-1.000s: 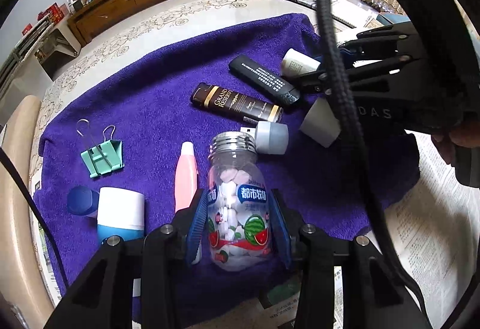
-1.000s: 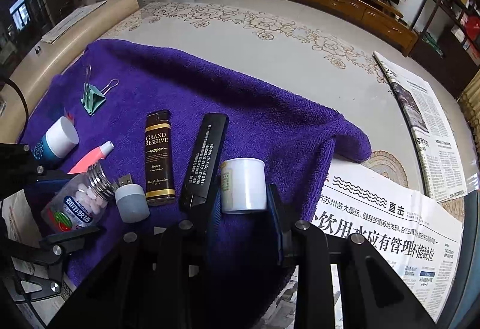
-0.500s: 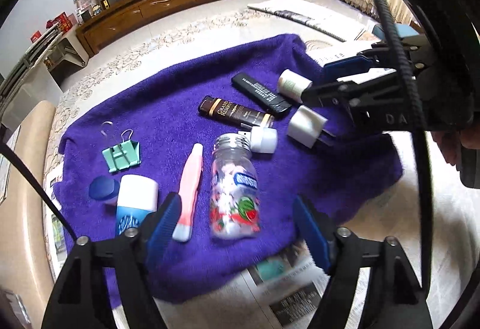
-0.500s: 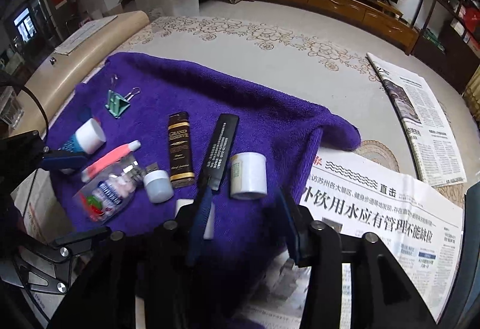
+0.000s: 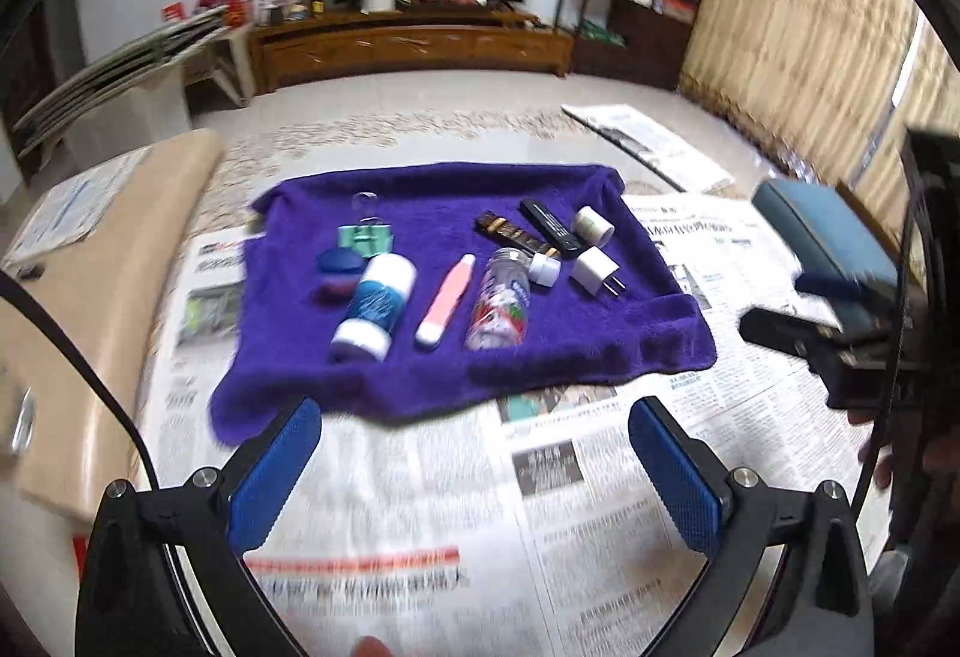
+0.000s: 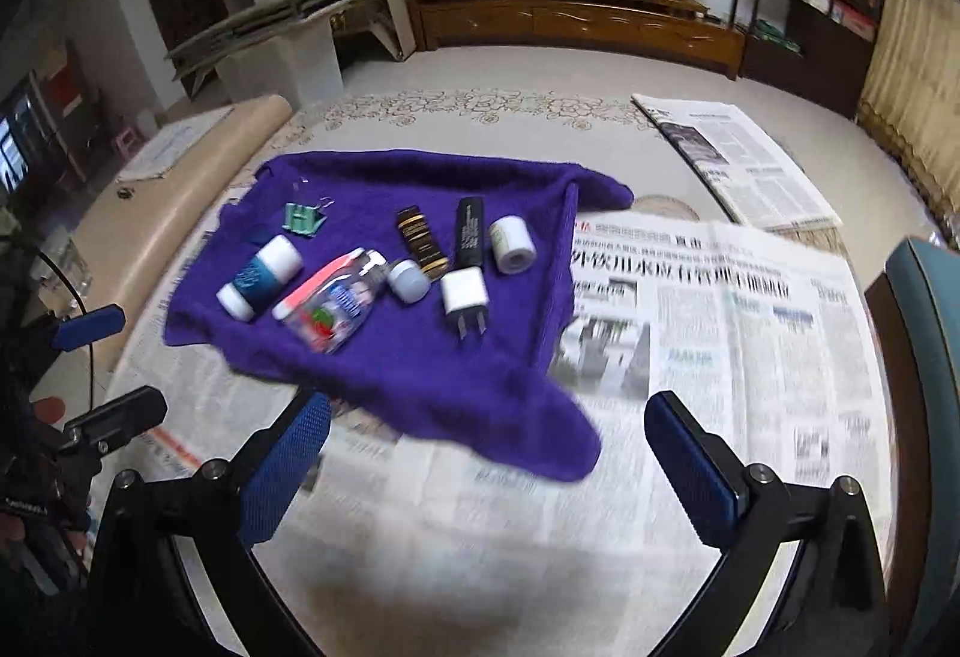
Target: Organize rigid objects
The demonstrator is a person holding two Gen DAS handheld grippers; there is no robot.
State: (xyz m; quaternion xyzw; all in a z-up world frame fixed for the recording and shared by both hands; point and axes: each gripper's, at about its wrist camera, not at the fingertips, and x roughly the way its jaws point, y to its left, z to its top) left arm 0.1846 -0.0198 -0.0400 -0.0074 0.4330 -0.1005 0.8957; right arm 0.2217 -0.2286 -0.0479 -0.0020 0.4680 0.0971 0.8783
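Claws both wide & empty: my left claw [image 5: 474,459] and right claw [image 6: 486,456] have just been opening, nothing between the pads, both hanging over newspaper [image 6: 708,333] near the purple towel [image 5: 420,363]. Items lie in a rough row on the towel: binder clip [image 5: 365,239], blue-label bottle [image 5: 375,306], pink tube [image 5: 445,306], candy bottle [image 5: 499,304], brown bar [image 6: 422,240], black stick [image 6: 469,230], white roll [image 6: 511,244], charger plug [image 6: 465,294]. Looks abt done to me; the small cap [image 6: 409,280] touching the candy bottle maybe needs a tidy, otherwise little left.
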